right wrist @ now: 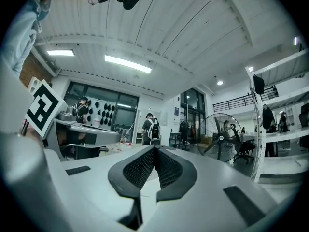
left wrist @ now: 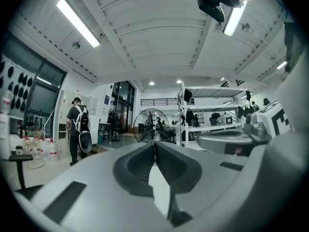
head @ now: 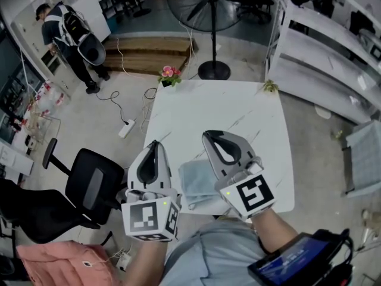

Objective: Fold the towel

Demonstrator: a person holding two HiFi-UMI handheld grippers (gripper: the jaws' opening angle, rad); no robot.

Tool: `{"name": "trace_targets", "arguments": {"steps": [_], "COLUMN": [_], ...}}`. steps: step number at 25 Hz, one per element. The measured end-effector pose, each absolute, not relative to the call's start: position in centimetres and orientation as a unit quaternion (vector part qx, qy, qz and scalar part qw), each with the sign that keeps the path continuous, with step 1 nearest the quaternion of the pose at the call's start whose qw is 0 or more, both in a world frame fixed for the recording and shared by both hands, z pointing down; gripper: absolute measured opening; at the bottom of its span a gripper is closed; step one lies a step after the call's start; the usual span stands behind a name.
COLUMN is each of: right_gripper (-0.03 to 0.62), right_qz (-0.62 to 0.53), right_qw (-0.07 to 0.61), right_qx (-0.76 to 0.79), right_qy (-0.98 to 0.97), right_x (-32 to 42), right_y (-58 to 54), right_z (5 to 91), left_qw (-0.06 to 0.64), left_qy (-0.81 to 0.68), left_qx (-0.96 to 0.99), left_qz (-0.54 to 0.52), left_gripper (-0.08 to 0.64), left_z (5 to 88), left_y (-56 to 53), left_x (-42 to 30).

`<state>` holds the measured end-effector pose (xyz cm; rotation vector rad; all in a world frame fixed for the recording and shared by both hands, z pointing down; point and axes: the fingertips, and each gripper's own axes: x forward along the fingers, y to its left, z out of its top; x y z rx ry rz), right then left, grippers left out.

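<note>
The table point(head: 238, 109) is showing a smooth white top with thin grey veins, like polished stone, and it is catching a soft sheen. At its near edge the towel point(head: 194, 180) is lying as pale blue-grey cloth, matt and soft-looking. The left gripper point(head: 153, 145) and the right gripper point(head: 208, 136) are wearing matt light-grey plastic shells. The left one's dark pads point(left wrist: 137, 166) are looking smooth and rubbery, while the right one's pads point(right wrist: 141, 168) are carrying a fine dotted texture. Beyond the far edge a fan point(head: 205, 5) is showing a wire metal guard, and a platform point(head: 149, 46) of bare wood is lying beside it.
</note>
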<state>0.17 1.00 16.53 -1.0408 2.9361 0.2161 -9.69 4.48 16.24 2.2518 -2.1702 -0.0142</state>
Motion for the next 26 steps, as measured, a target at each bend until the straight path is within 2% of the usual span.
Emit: {"name": "trace_targets", "arguments": {"steps": [26], "right_gripper": [0.012], "right_qz": [0.064], "right_qw": [0.016], "right_qx": [-0.333], "right_qy": [0.941], "right_x": [-0.04], "right_y": [0.67], "right_z": [16.73], "left_qw": [0.002], "left_qy": [-0.692], "left_qx": [0.722], "left_qz": [0.015], "left_gripper": [0.009], "left_z": [16.93], "left_y": [3.88], "left_x": [-9.21]}}
